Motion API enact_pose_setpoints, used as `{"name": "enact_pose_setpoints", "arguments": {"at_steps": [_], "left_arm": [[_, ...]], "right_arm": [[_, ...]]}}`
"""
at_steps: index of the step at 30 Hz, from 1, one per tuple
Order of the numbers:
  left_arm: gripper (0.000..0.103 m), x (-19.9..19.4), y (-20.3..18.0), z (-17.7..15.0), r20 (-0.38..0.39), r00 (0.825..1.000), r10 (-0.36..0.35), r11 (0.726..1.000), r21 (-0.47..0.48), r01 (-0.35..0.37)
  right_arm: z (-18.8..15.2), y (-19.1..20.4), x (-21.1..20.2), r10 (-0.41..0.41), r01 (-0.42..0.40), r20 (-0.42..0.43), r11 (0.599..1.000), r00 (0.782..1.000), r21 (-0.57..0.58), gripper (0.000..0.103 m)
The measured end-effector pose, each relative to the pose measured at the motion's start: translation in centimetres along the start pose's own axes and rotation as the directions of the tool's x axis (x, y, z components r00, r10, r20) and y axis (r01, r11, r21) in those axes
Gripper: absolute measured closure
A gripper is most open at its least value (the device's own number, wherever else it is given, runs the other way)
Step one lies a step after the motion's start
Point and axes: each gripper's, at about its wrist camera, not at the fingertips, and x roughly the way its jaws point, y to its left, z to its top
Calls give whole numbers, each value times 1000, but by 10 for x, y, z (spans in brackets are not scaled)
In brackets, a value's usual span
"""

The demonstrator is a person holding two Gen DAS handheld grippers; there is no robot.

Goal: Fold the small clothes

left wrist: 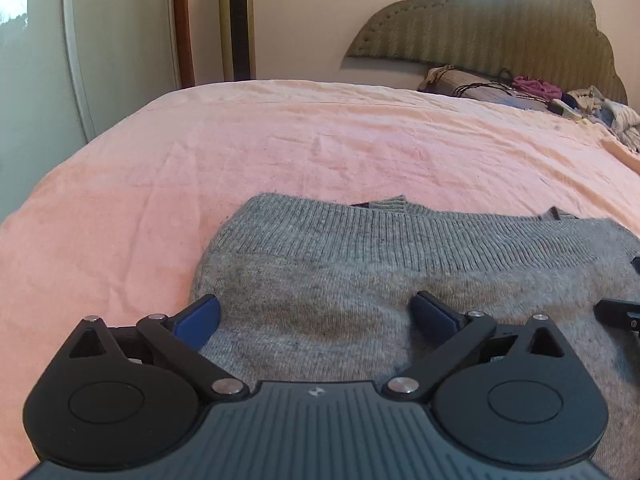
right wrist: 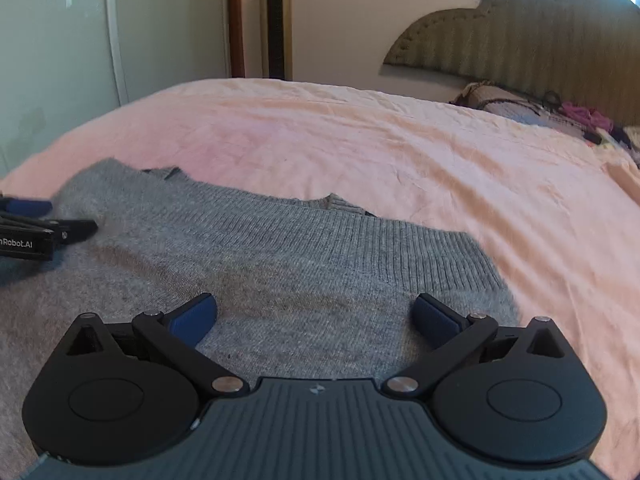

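A grey knit sweater lies folded on the pink bedspread, its ribbed hem on the far side. My left gripper is open and empty, just above the sweater's left part. My right gripper is open and empty, above the sweater near its right edge. The left gripper's fingers show at the left edge of the right wrist view. The right gripper's fingers show at the right edge of the left wrist view.
A padded headboard stands at the far right, with a pile of clothes and cables on the bed below it. A tall gold tower fan and a white wardrobe door stand beyond the bed.
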Motion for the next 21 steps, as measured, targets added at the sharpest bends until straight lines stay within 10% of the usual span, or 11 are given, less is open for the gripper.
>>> {"name": "enact_pose_setpoints", "arguments": {"at_steps": [9, 21], "left_arm": [[0, -60, -26, -35, -36, 990, -138, 990, 13, 139], [0, -81, -30, -70, 66, 992, -106, 992, 79, 100]], "right_arm": [[-23, 9, -53, -22, 22, 0, 996, 1000, 87, 0], [-41, 20, -51, -95, 94, 35, 995, 995, 42, 0]]}}
